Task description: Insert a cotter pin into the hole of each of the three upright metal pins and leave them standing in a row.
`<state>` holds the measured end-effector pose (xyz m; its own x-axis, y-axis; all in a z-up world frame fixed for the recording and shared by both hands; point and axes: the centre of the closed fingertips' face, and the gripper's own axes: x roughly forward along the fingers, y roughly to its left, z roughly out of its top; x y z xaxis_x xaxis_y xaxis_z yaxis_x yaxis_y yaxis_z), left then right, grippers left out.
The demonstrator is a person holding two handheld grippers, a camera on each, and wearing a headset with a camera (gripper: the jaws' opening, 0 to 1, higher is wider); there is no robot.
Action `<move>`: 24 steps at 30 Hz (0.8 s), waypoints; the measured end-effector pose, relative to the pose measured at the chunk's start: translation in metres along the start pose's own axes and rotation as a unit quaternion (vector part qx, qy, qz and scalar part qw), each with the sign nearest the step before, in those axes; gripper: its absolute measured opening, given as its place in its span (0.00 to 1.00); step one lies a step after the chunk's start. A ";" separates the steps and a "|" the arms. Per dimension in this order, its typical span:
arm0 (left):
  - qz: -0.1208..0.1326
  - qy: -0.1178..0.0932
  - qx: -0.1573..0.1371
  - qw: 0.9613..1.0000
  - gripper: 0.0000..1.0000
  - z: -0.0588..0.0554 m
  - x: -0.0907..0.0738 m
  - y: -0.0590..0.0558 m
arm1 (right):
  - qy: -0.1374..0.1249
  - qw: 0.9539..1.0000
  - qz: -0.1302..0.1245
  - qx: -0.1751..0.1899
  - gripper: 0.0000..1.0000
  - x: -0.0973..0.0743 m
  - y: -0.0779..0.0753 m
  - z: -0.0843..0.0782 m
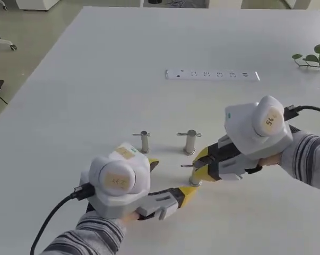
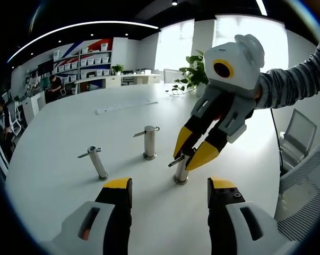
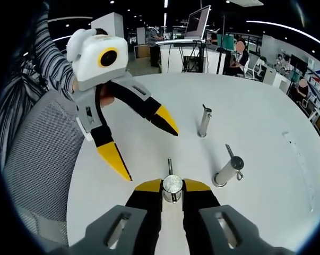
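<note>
Three upright metal pins stand on the white table. The far-left pin [image 1: 144, 141] and the far-right pin [image 1: 190, 142] each carry a cotter pin through the top. The near pin [image 1: 195, 174] has a cotter pin [image 1: 187, 166] sticking out to its left. My right gripper [image 1: 198, 166] is shut on that near pin's head [image 3: 172, 186], one jaw on each side, with the cotter pin [image 3: 169, 164] pointing away. My left gripper [image 1: 170, 176] is open, and the near pin [image 2: 180, 173] stands just ahead, between its jaws, untouched. The right gripper [image 2: 193, 153] shows above it.
A white power strip [image 1: 213, 75] lies at the back of the table. A green plant [image 1: 313, 57] is at the far right edge. Grey office chairs [image 2: 297, 133] stand beside the table. Bare tabletop [image 1: 96, 95] stretches left and behind the pins.
</note>
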<state>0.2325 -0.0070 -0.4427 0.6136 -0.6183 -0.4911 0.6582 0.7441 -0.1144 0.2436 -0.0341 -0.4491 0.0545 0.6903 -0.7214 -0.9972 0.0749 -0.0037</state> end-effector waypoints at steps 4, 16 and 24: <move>0.002 -0.001 -0.004 1.000 0.57 0.000 -0.004 0.002 | 0.007 1.000 0.001 -0.005 0.08 -0.002 -0.001 -0.002; 0.015 -0.003 0.002 1.000 0.62 0.001 -0.016 0.014 | 0.025 1.000 -0.006 -0.017 0.08 -0.019 -0.016 -0.010; 0.030 -0.009 -0.001 0.999 0.65 0.002 -0.024 0.027 | 0.036 0.999 -0.015 -0.013 0.08 -0.030 -0.031 -0.017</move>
<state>0.2360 0.0272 -0.4321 0.6604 -0.5765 -0.4811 0.6183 0.7811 -0.0871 0.2718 -0.0693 -0.4388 0.0819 0.6348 -0.7684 -0.9962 0.0755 -0.0438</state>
